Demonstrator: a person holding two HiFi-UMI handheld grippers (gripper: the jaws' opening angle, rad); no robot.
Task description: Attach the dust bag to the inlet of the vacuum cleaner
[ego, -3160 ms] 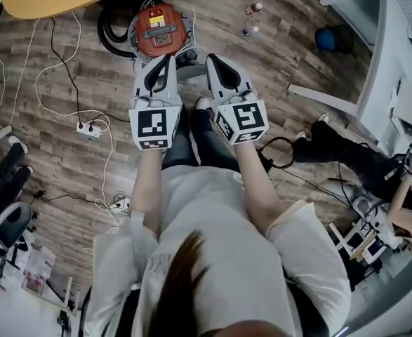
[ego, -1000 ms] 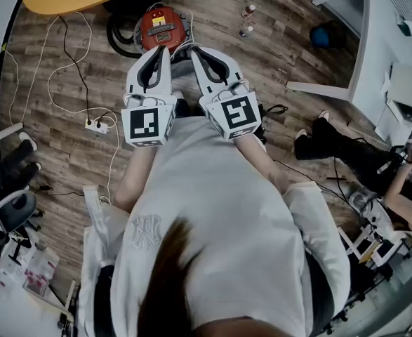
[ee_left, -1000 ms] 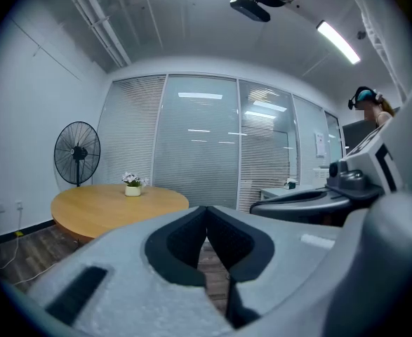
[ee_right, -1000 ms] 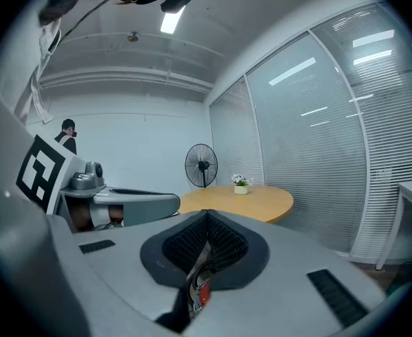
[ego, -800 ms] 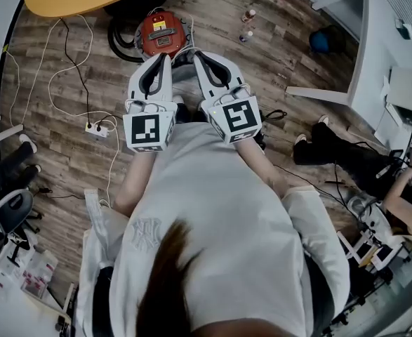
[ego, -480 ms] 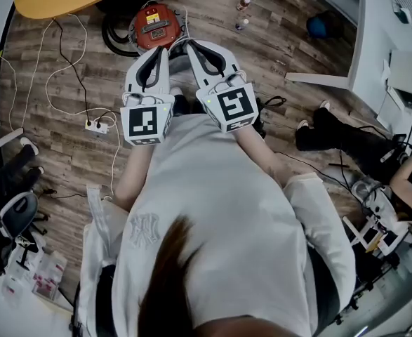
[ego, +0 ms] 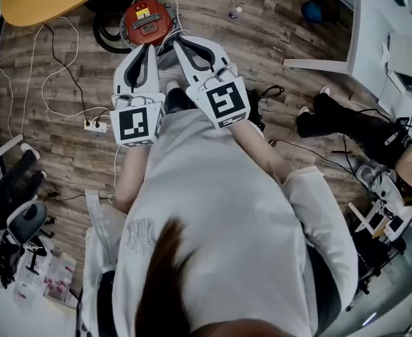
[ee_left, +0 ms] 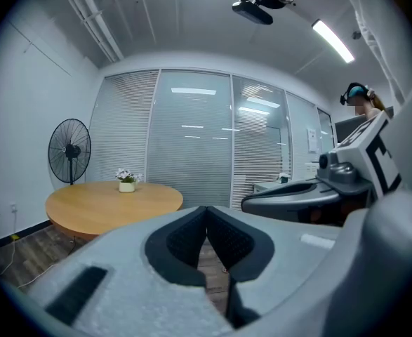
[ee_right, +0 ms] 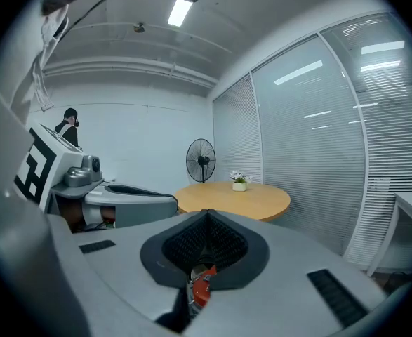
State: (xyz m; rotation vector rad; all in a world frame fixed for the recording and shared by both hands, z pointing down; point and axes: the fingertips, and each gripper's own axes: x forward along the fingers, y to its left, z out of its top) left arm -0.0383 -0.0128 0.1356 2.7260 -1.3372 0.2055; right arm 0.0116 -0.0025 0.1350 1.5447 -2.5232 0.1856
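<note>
While both claws stay clenched on nothing, the left gripper [ego: 150, 48] and the right gripper [ego: 178, 41] point side by side toward the top of the frame. The red vacuum cleaner [ego: 144, 20] now sits smaller and further to the upper left than a few seconds ago, and the person's torso now covers the legs. No dust bag shows in any view (nor the inlet), so I judge that the attaching is not yet begun.
</note>
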